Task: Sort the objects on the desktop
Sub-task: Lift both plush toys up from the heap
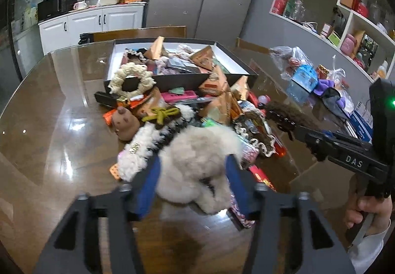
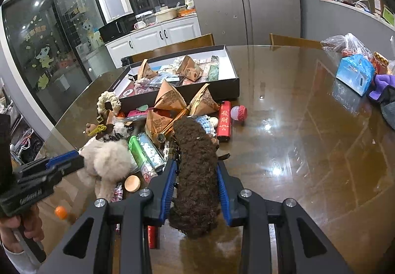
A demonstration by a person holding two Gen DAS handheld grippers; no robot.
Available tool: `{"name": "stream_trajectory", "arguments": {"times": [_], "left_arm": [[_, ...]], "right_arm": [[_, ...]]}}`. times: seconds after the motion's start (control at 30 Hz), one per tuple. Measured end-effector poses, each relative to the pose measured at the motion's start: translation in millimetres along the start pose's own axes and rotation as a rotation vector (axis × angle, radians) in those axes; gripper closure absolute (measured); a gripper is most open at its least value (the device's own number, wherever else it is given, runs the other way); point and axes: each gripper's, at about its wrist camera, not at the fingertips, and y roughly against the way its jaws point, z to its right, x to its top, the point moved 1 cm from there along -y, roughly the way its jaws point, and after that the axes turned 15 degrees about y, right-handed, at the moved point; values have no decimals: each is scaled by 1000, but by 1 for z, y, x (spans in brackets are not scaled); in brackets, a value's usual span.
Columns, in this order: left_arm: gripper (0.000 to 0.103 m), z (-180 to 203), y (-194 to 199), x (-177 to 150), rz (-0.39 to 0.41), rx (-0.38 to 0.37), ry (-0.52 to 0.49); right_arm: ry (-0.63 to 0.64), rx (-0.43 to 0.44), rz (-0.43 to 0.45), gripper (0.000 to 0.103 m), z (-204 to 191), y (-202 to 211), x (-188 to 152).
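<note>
A cream fluffy toy (image 1: pixel 197 162) lies at the near edge of a pile of small items on the glass-topped table (image 1: pixel 61 125). My left gripper (image 1: pixel 193 160) is open, its blue pads on either side of the fluff and brushing it. From the right wrist view, the left gripper (image 2: pixel 79 161) meets the cream toy (image 2: pixel 106 162) from the left. My right gripper (image 2: pixel 196 162) is shut on a dark brown fuzzy item (image 2: pixel 195 175), held lengthwise between the pads above the table. A black shallow box (image 2: pixel 222 87) behind the pile holds several brown triangular packets.
The pile holds a rope ring (image 1: pixel 130 78), a brown bear figure (image 1: pixel 124 123), a red lighter (image 2: pixel 224 123), a pink ball (image 2: pixel 238 113) and a green tube (image 2: pixel 135 150). Plastic bags and a blue carton (image 2: pixel 355 73) sit at the right. Chair backs (image 2: pixel 293 40) stand behind the table.
</note>
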Motion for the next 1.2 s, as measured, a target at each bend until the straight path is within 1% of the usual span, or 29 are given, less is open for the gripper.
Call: {"name": "stream_trajectory", "arguments": {"times": [0.13, 0.17, 0.23, 0.33, 0.37, 0.4, 0.47, 0.5, 0.53, 0.57, 0.67, 0.77, 0.87, 1.2], "left_arm": [[33, 10, -14, -7, -13, 45, -84], [33, 11, -18, -7, -15, 49, -93], [33, 9, -27, -7, -11, 34, -86], [33, 7, -40, -9, -37, -15, -82], [33, 6, -46, -10, -54, -3, -85], [34, 5, -52, -10, -82, 13, -80], [36, 4, -53, -8, -79, 6, -64], [39, 2, -54, -7, -77, 2, -54], [49, 2, -55, -6, -84, 7, -53], [53, 1, -55, -5, -74, 19, -54], [56, 0, -55, -6, -76, 11, -53], [59, -1, -53, -7, -74, 0, -40], [60, -1, -51, -7, -64, 5, -37], [60, 6, -30, -5, -15, -22, -35]], "right_arm": [[10, 13, 0, 70, -4, 0, 0], [14, 14, -2, 70, -5, -1, 1], [18, 16, -5, 70, -7, -2, 0], [19, 19, -10, 70, -7, -3, -1], [20, 19, -12, 70, -7, -4, -1], [20, 20, -12, 70, -6, -4, -1], [16, 25, -12, 70, -4, -6, -1], [10, 24, -12, 70, -2, -7, -1], [7, 23, -12, 70, -1, -7, 0], [3, 21, -8, 70, 0, -7, 0], [1, 20, -5, 70, 1, -8, 0], [-1, 22, -9, 70, 0, -11, 0], [2, 24, -8, 70, -2, -10, 0], [5, 16, -3, 70, -2, -3, -1]]}}
